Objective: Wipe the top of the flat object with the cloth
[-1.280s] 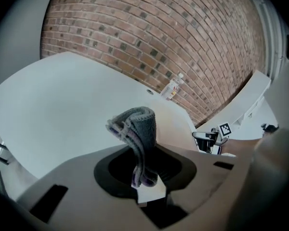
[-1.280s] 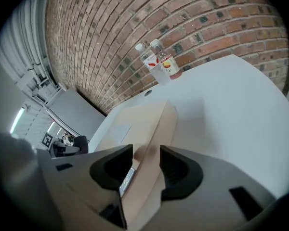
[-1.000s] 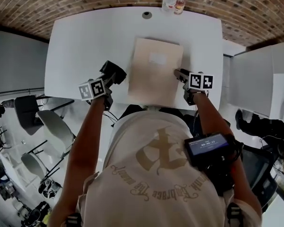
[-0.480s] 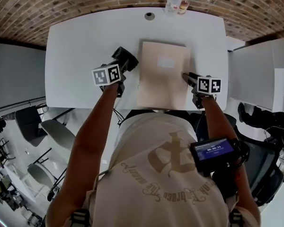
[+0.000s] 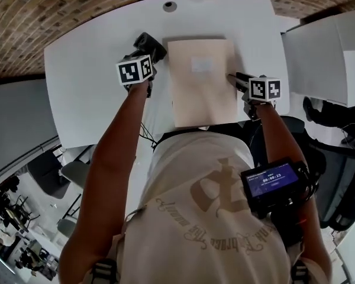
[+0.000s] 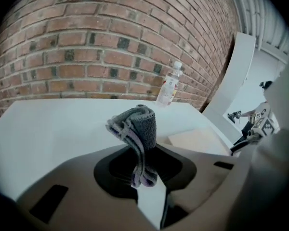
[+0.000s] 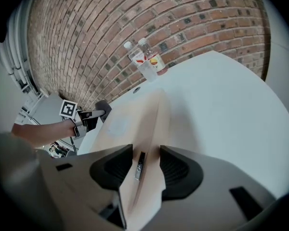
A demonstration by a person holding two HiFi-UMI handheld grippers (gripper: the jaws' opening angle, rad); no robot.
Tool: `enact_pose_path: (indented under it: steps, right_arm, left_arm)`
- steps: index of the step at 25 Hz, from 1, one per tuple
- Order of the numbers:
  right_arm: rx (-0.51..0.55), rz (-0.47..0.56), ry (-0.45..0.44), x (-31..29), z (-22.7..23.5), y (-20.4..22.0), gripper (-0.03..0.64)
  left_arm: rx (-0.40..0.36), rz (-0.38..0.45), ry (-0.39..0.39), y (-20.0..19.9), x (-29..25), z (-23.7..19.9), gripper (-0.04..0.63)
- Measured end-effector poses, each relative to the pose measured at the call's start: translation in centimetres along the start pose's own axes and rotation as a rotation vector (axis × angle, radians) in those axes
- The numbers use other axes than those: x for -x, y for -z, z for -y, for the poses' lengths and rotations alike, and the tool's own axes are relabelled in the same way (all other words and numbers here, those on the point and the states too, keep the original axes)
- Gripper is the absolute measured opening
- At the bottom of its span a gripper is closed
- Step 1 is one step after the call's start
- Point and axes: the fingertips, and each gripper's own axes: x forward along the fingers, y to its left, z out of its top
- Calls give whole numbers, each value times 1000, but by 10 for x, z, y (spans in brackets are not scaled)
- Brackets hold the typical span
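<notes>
A flat beige object point(image 5: 201, 87) with a pale label lies on the white table point(image 5: 89, 81). My left gripper point(image 5: 147, 41) hovers just off its far left corner, shut on a folded grey cloth point(image 6: 137, 124) that sticks up out of the jaws. In the left gripper view the left gripper point(image 6: 144, 170) points at the brick wall, with the flat object point(image 6: 195, 138) to its right. My right gripper point(image 5: 232, 78) is at the object's right edge. The right gripper view shows the right gripper point(image 7: 143, 160) shut on the beige object's edge point(image 7: 135, 124).
Two plastic bottles point(image 7: 147, 59) stand at the table's far edge by the brick wall point(image 6: 86, 42), beside a round grommet point(image 5: 169, 6). A white partition point(image 5: 325, 46) stands to the right. Chairs point(image 5: 71, 170) sit on the floor below left.
My left gripper has carried the cloth away from me, from the object's near left side to its far left corner. The right gripper has stayed on the right edge.
</notes>
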Motion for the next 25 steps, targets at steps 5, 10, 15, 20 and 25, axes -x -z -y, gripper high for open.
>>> enact_pose_path:
  steps: [5,10,15,20,25]
  right_arm:
    - [-14,14,1,2,1,-3,189]
    - [-10,7,4,2,1,-2,189]
    - [3,0,5,1,2,-2,189]
    - [-1,11,10,-1,4,-1,189]
    - [-5,19,1,-1,2,-4,189]
  left_arm:
    - [-166,-28,-6,-7,-16,15,104]
    - [-197,-39,107,2,-16,39,103]
    - [-218,-55,197,9,-11,54,103]
    - [-225,-74,234,28,-1,60,103]
    - [-241,-98,265,45,15,68,103]
